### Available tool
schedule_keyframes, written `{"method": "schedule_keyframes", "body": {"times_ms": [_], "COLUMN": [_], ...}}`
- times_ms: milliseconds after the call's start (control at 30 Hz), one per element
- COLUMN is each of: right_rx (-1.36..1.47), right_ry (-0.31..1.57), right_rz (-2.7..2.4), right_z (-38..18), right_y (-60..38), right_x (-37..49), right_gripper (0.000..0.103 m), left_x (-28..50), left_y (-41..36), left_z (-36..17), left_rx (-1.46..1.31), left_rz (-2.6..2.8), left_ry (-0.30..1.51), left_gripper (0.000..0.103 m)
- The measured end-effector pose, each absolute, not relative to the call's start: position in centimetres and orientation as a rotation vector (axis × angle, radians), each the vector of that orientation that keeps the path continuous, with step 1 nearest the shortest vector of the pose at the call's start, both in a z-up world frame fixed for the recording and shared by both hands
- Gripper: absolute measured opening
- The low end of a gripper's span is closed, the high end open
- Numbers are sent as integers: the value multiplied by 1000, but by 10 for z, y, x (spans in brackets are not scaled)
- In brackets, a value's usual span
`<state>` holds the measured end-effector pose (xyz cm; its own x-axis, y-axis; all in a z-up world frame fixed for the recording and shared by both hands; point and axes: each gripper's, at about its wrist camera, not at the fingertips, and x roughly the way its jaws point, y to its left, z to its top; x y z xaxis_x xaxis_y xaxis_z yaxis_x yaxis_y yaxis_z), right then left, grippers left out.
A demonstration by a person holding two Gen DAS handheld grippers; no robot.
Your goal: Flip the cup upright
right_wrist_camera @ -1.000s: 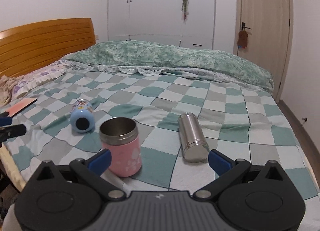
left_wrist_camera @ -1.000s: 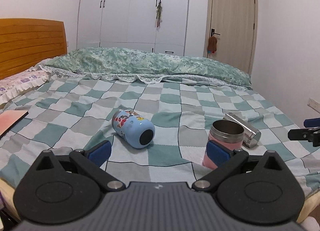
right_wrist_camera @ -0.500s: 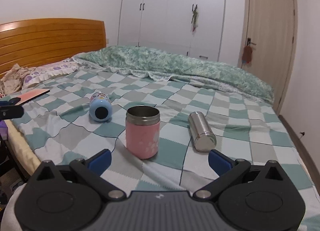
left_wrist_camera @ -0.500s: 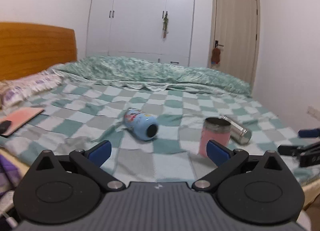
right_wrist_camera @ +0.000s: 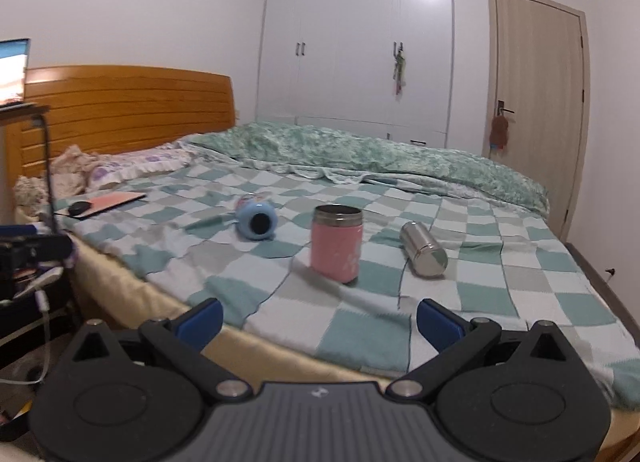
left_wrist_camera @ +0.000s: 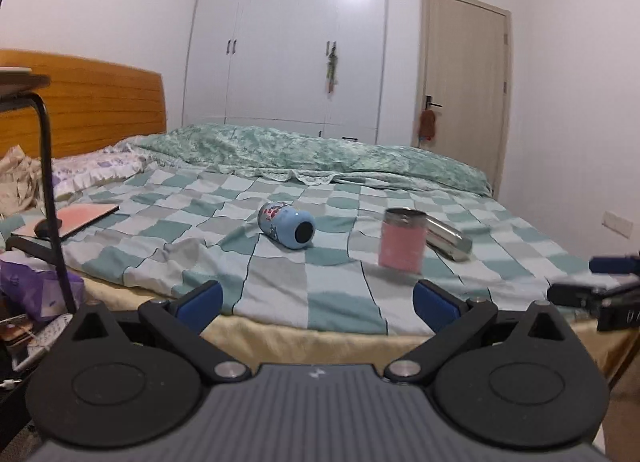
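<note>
A pink cup [left_wrist_camera: 401, 240] with a steel rim stands upright on the checked bedspread; it also shows in the right wrist view [right_wrist_camera: 337, 248]. A light blue bottle [left_wrist_camera: 286, 224] lies on its side to its left, also seen in the right wrist view [right_wrist_camera: 256, 216]. A steel flask [left_wrist_camera: 447, 237] lies on its side to the right, also in the right wrist view [right_wrist_camera: 423, 248]. My left gripper [left_wrist_camera: 316, 300] is open and empty, off the bed's front edge. My right gripper [right_wrist_camera: 318, 322] is open and empty, also back from the edge.
The bed [right_wrist_camera: 500, 302] has a wooden headboard [right_wrist_camera: 120, 109] and a green duvet [right_wrist_camera: 360, 153] at the far side. A pink pad with a black mouse [left_wrist_camera: 76, 217] lies at the left. A black stand [left_wrist_camera: 52, 197] and clutter sit left of the bed. Wardrobe and door behind.
Both grippers have pulled back from the cups and off the bed's front edge. The pink cup stays upright and the other two still lie on their sides.
</note>
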<state>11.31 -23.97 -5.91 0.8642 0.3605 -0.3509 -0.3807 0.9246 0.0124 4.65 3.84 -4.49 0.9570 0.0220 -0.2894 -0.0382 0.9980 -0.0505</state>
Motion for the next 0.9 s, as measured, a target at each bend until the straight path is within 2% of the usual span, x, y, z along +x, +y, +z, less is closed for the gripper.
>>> {"method": "schedule_keyframes", "body": {"times_ms": [300,900], "right_rx": [68,101], "right_ry": [263,265], "right_rz": [332,361], "right_z": [-65,-65], "right_y": [-256,-256], "right_x": [45,47], "right_gripper": [103,103], "left_x": [-11,-6], "left_y": [11,16], "left_z": [-48,-52], "left_rx": [-4,-54], "left_rz": [8,-2], "left_ry": [125,160], "left_gripper": [103,103]}}
